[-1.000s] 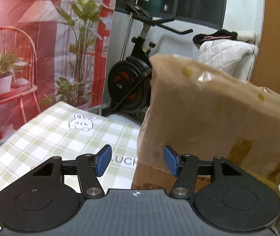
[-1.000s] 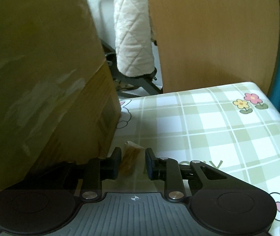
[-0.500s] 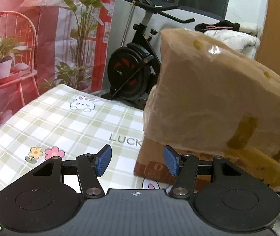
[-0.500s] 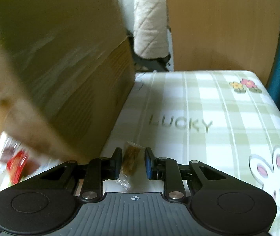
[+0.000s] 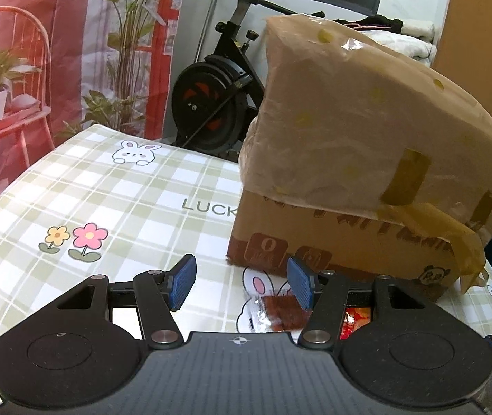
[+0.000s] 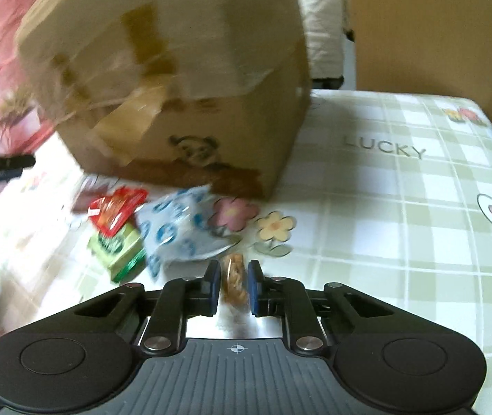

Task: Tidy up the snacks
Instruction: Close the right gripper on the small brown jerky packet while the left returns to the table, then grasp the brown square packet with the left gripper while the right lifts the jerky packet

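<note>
My right gripper holds a small brown snack in a clear wrapper between its pads, and the jaws are closing on it. Ahead of it, on the table, lie a blue-and-white packet, a red packet and a green packet, all blurred. They lie in front of a taped cardboard box. My left gripper is open with nothing between its fingers. It hovers over the cloth near the box, with a brown snack in a clear wrapper lying beneath its right finger.
A green plaid tablecloth with rabbits and flowers covers the table. An exercise bike stands beyond the far edge, with a red printed backdrop at the left. A wooden panel rises behind the table on the right.
The right gripper has swung left with the brown snack, from the box's side to its front, bringing the pile of packets into view. The left gripper has tipped down toward the table.
</note>
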`<state>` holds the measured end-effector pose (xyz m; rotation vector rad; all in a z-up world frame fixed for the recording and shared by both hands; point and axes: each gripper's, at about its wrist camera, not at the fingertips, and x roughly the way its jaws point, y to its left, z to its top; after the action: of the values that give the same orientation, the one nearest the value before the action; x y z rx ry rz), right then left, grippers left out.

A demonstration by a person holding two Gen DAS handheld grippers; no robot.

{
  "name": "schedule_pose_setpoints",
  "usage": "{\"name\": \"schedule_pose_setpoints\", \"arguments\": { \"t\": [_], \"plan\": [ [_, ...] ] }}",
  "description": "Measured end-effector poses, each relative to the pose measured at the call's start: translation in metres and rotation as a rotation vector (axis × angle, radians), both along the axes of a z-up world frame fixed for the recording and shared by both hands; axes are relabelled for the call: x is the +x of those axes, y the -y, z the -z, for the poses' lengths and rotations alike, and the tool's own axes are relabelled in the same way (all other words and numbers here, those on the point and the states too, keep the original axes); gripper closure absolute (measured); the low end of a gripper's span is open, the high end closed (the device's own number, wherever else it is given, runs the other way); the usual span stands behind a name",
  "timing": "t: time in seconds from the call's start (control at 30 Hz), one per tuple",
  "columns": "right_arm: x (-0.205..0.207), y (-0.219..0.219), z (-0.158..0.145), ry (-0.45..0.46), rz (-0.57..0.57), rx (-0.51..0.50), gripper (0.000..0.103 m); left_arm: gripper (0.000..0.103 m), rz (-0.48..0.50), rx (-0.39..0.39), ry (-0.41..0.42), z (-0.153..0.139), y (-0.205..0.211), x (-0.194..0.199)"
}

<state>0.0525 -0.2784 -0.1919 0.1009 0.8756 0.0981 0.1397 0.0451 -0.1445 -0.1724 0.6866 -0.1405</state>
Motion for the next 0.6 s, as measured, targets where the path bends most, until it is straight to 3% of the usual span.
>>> {"name": "schedule_pose_setpoints", "arguments": {
  "t": [0.07, 0.23, 0.6],
  "plan": [
    [-0.006, -0.013, 0.0, 0.011, -0.018, -0.069, 0.084, 0.042, -0.004, -0.015, -0.013, 0.003, -0.002, -0.003],
    [-0.013, -0.027, 0.008, 0.034, 0.011, -0.088, 0.084, 0.042, 0.018, -0.014, -0.041, 0.013, 0.0, -0.011],
    [-0.032, -0.035, 0.005, 0.081, 0.063, -0.017, 0.087, 0.042, 0.106, 0.016, -0.07, 0.025, 0.009, -0.004]
  ]
}}
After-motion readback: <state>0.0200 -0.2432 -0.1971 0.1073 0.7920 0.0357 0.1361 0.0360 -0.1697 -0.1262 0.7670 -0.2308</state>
